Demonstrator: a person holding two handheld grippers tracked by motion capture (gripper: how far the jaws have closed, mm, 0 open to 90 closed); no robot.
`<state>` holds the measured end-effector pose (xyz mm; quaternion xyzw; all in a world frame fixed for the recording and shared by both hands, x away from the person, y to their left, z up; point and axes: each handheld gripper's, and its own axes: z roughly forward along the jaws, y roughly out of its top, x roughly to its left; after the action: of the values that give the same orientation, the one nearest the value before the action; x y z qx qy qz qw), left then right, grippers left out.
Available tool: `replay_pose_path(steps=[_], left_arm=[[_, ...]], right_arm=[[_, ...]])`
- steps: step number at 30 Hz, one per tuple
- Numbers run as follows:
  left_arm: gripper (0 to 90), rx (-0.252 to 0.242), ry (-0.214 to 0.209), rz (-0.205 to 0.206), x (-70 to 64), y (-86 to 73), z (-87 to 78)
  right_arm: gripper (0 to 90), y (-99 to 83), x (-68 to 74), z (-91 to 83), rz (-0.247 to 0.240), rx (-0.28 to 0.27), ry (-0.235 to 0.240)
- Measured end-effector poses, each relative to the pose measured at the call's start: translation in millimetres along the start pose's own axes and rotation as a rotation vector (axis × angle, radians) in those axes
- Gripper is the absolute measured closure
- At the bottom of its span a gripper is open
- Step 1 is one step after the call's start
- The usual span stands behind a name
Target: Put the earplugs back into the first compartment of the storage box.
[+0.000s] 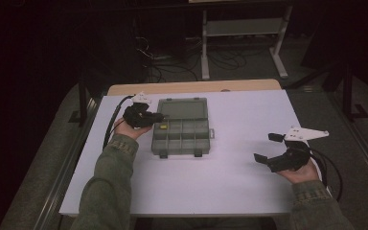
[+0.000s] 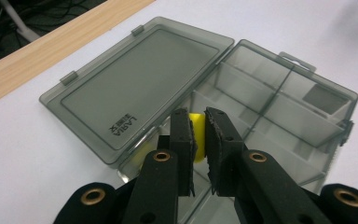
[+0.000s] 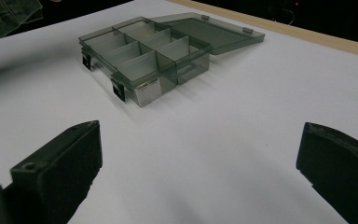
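Note:
A smoky grey compartment box (image 1: 181,143) lies open on the white table, its lid (image 1: 182,109) folded flat toward the far side. My left gripper (image 1: 159,118) hovers over the box's near-hinge left compartment, shut on a small yellow piece (image 1: 163,127). In the left gripper view the yellow piece (image 2: 196,122) sits pinched between the jaws of the left gripper (image 2: 198,120), above the dividers of the box (image 2: 279,107) and beside the lid (image 2: 140,84). My right gripper (image 1: 264,147) rests at the table's right, open and empty. From the right gripper (image 3: 200,154) the box (image 3: 144,51) is well ahead.
A wooden strip (image 1: 196,87) runs along the table's far edge. Beyond it the dark floor holds cables and a white table frame (image 1: 206,43). Bare white table (image 1: 239,167) lies between the box and the right gripper. Each gripper's cable trails back along its forearm.

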<state>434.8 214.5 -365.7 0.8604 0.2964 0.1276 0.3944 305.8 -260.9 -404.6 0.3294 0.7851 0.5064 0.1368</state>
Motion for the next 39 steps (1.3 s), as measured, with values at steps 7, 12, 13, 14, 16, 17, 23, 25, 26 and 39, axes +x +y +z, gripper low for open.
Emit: replay_pose_path(steps=[7, 12, 13, 14, 16, 17, 23, 25, 26, 39], left_arm=[[81.6, 0.054, 0.014, -0.019, 7.1, -7.8, 11.2], [81.7, 0.079, 0.005, -0.024, 7.7, -12.8, 18.6], [81.6, 0.084, 0.001, -0.022, 7.6, -13.1, 19.3], [81.5, 0.088, -0.002, -0.02, 7.3, -13.4, 20.3], [80.9, 0.098, -0.003, -0.02, 6.9, -14.0, 22.1], [80.2, 0.103, -0.007, -0.021, 7.4, -14.1, 22.7], [58.3, 0.139, -0.007, -0.025, 6.5, -15.8, 26.3], [52.0, 0.137, -0.019, -0.036, 6.8, -15.8, 25.9], [46.8, 0.134, -0.029, -0.036, 6.7, -15.6, 25.0], [0.0, -0.014, -0.064, -0.032, 1.4, -10.4, 8.1]], right_arm=[[0.0, 0.0, 0.1, 0.0, -0.001, 0.001, -0.002], [0.0, 0.1, 0.0, -0.3, -0.001, -0.001, 0.0], [0.0, 0.0, 0.0, -0.2, 0.0, 0.0, 0.0], [0.0, 0.0, 0.0, -0.1, 0.0, 0.001, -0.001], [0.0, 0.0, 0.1, 0.2, -0.001, 0.002, 0.0], [0.0, 0.0, 0.2, 0.3, -0.001, 0.003, 0.0], [0.0, 0.0, 0.2, 0.1, 0.001, 0.002, 0.0], [0.0, -0.1, 0.1, 0.2, 0.0, 0.002, 0.001], [0.0, 0.0, 0.2, 0.3, 0.0, 0.002, 0.001], [0.0, -0.5, 0.0, 1.0, 0.004, 0.009, 0.001]])
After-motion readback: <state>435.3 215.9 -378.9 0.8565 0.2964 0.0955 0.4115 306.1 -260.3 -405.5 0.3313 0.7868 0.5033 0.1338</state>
